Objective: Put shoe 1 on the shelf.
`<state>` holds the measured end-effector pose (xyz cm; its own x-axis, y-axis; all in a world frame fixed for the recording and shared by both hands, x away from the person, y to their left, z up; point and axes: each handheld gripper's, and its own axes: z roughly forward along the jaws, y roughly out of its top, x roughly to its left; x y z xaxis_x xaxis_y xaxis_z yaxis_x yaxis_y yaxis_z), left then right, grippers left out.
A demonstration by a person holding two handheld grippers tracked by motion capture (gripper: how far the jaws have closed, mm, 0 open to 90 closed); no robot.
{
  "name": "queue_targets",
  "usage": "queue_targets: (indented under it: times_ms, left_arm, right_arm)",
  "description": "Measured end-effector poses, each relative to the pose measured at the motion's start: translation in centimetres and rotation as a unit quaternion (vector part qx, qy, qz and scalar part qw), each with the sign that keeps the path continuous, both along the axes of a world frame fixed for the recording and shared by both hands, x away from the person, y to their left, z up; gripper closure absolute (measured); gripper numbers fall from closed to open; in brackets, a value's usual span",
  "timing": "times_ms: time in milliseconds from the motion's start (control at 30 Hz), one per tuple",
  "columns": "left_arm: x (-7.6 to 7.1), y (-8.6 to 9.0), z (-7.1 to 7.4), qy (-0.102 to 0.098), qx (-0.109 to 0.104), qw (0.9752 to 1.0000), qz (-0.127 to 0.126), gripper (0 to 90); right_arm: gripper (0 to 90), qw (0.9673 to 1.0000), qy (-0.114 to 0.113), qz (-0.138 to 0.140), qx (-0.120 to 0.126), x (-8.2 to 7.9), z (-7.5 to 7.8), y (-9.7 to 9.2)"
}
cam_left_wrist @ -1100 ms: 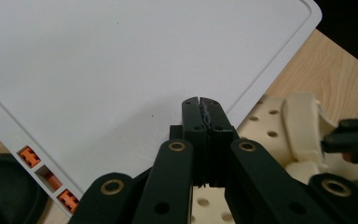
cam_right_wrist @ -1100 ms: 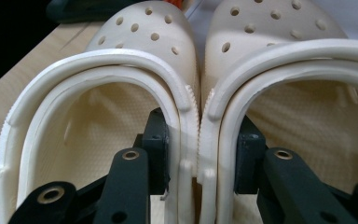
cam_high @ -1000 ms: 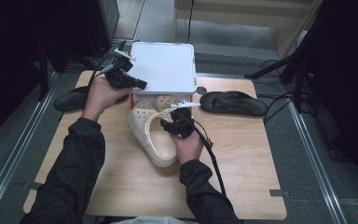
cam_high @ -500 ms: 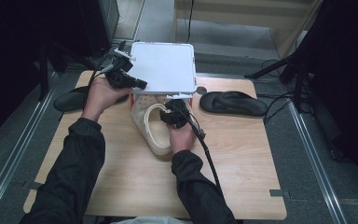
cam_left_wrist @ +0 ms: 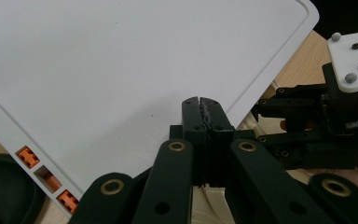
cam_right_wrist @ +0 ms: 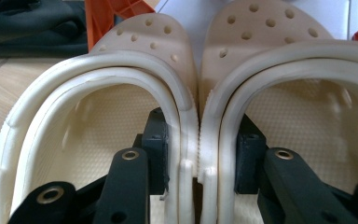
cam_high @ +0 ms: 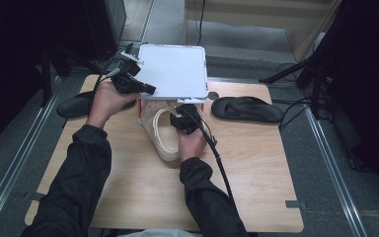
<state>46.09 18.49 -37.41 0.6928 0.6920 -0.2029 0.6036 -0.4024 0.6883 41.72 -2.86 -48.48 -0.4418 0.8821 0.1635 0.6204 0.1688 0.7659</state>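
A pair of cream perforated clogs [cam_high: 160, 131] lies side by side on the wooden table, toes under a raised white lid [cam_high: 172, 69]. My right gripper [cam_high: 182, 116] has one jaw inside each clog. In the right gripper view the right gripper [cam_right_wrist: 198, 154] pinches the two touching inner walls of the left clog [cam_right_wrist: 98, 79] and the right clog [cam_right_wrist: 279, 60] together. My left gripper [cam_high: 145, 90] is shut on the lid's left edge and holds it tilted up. The left gripper view has the left gripper [cam_left_wrist: 200, 114] closed at the rim of the lid [cam_left_wrist: 121, 70].
An orange-framed box [cam_high: 140, 111] stands under the lid; its orange wall [cam_right_wrist: 105, 14] rises just beyond the clog toes. One black flip-flop [cam_high: 246, 108] lies at the right of the table, another [cam_high: 74, 106] at the left edge. Cables trail from both grippers.
My right gripper has carried the clogs away from the person, so their toes now lie under the lid. The left gripper and the lid have stayed still.
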Motion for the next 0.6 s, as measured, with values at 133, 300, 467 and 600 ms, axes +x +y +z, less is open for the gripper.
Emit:
queue_targets:
  times_ms: [133,300,467,600]
  left_arm:
    - [0.0,0.0,0.0,-0.001,0.002,1.0000,0.001,90.0]
    - [-0.1,-0.1,0.0,-0.002,0.004,1.0000,0.000,90.0]
    - [-0.1,0.0,0.0,-0.003,0.006,1.0000,-0.001,90.0]
    - [-0.1,-0.1,0.0,-0.005,0.008,1.0000,-0.001,90.0]
  right_arm:
    - [64.5,1.0000,0.000,0.003,-0.003,-0.1,0.0,0.0]
    - [60.5,0.9999,0.004,0.010,-0.006,-0.4,-0.1,0.1]
    - [57.2,0.9997,0.005,0.020,-0.014,-0.9,0.0,-0.1]
    - [54.5,0.9997,0.004,0.025,-0.004,-1.4,0.6,-0.6]
